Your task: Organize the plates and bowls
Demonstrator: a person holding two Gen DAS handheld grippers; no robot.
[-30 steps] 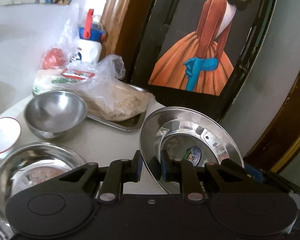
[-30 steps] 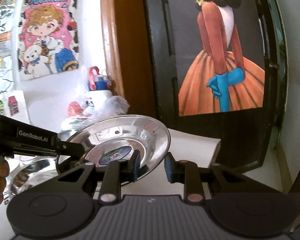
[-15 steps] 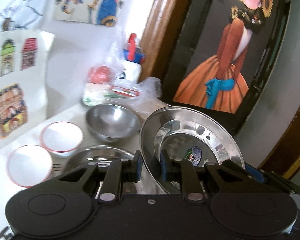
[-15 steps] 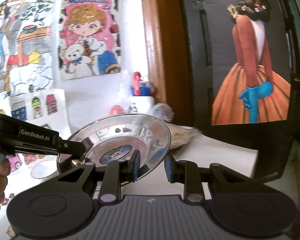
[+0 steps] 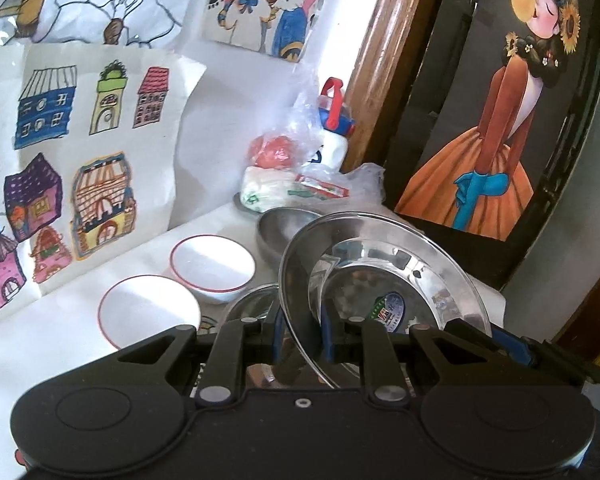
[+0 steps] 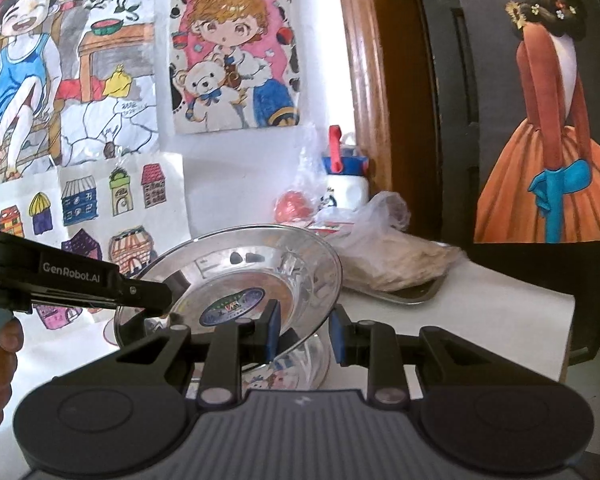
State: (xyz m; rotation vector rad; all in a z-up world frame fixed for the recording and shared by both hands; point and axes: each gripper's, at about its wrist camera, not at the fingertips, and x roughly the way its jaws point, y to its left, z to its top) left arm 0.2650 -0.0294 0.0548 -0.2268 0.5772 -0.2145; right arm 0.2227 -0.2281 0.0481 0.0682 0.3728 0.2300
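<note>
Closest in, both tongs are on the same steel plate (image 5: 384, 280). The left tongs (image 5: 300, 336) are nearly closed, pinching its rim edge-on, so the plate stands tilted up off the bench (image 5: 60, 344). From the other camera the right tongs (image 6: 304, 336) sit at the plate's near rim too, jaws only narrowly apart; the rim runs between the pads, but I can't tell if they're really pressing on it or just steadying. The plate has a round sticker in the middle and looks to be in the air, not resting on anything.

Right under it there's a second steel plate (image 5: 248, 304) lying flat, mostly hidden. My guess is that's the stack spot, and the held one goes on top.

Just left of that, two white bowls (image 5: 148, 316) with red rims sit side by side, touching or nearly, not nested. Behind the plates is a steel bowl (image 5: 280, 226), also on its own.

Further back: a tray (image 6: 412, 292) with a bagged something, more plastic bags, a bottle (image 5: 334, 136) with a red-blue cap, then drawings on the wall.

So progress-wise, early-ish I'd say. One plate is mid-move, no bowls stacked yet, steel bowl still loose.
</note>
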